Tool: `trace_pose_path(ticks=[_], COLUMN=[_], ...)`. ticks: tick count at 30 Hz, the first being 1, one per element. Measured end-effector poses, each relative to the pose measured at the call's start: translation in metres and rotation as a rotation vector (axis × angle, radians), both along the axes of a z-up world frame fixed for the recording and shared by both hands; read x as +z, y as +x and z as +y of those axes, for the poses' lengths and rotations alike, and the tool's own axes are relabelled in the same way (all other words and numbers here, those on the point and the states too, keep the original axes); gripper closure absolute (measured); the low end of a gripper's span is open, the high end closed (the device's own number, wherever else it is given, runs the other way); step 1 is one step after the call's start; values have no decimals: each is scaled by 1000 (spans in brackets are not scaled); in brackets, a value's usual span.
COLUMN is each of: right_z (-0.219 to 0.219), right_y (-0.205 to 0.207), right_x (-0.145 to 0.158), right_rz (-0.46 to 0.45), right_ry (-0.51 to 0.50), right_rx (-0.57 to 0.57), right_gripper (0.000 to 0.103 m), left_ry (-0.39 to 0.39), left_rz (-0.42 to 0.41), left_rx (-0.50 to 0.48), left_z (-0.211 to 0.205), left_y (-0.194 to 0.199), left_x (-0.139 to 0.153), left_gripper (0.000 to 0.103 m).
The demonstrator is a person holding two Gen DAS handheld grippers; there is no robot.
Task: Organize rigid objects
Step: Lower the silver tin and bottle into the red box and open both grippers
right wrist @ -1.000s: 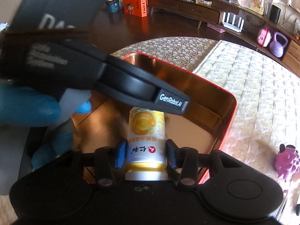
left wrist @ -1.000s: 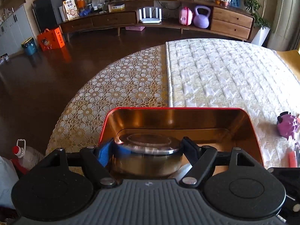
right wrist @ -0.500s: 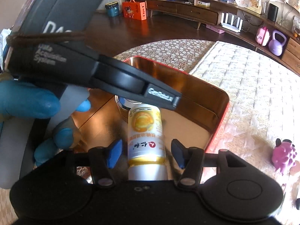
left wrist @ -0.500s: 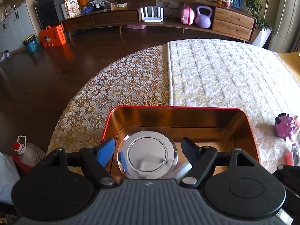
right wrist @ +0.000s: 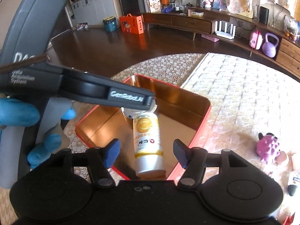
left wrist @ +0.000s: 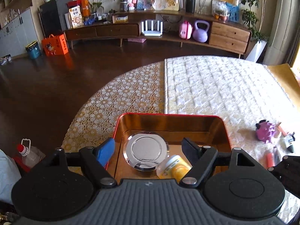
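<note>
Now that both claws have let go, the round polished-steel tin [left wrist: 146, 151] and the yellow-and-white labelled bottle [right wrist: 148, 146] stand together inside the red-rimmed, copper-lined metal box [right wrist: 198, 131] on the lace-covered tabletop [left wrist: 116, 101] — two rigid items look stowed. The left claw [left wrist: 148, 151] hangs open above the tin; the right claw [right wrist: 147, 150] is opening, clear of the bottle between its pads. Both point steeply down, lifted since a second ago — the purple plush toy [right wrist: 267, 147] lies well apart.

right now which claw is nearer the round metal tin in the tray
Left. The left claw hangs open right over the round metal tin; the right claw, jaws opening, straddles the yellow bottle, with the tin beyond it.
</note>
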State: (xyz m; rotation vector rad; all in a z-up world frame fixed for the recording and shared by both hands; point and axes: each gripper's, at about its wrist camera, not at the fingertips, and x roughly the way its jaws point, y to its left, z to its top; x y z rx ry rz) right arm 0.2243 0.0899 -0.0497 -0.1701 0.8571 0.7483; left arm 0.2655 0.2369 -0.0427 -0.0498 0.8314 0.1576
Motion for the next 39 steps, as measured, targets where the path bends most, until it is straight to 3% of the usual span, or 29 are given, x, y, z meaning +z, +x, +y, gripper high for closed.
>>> trace_pose_path(ticks=[12, 26, 37, 39], right_z=[-34, -86, -138, -150], right_y=[-26, -50, -67, -69], right_x=[26, 36, 30, 26], right_rz=[-24, -32, -45, -54], right_ry=[65, 133, 199, 196], right_rx=[-22, -46, -117, -137], right_gripper=[32, 23, 0, 0], left_ry=[-10, -53, -94, -103], left_rz=[-73, -121, -141, -149], left_rx=[-27, -49, -62, -62], left_z=[-22, -50, -77, -83], left_y=[-40, -78, -101, -107], left_x=[31, 43, 41, 39], left_gripper=[25, 21, 18, 18])
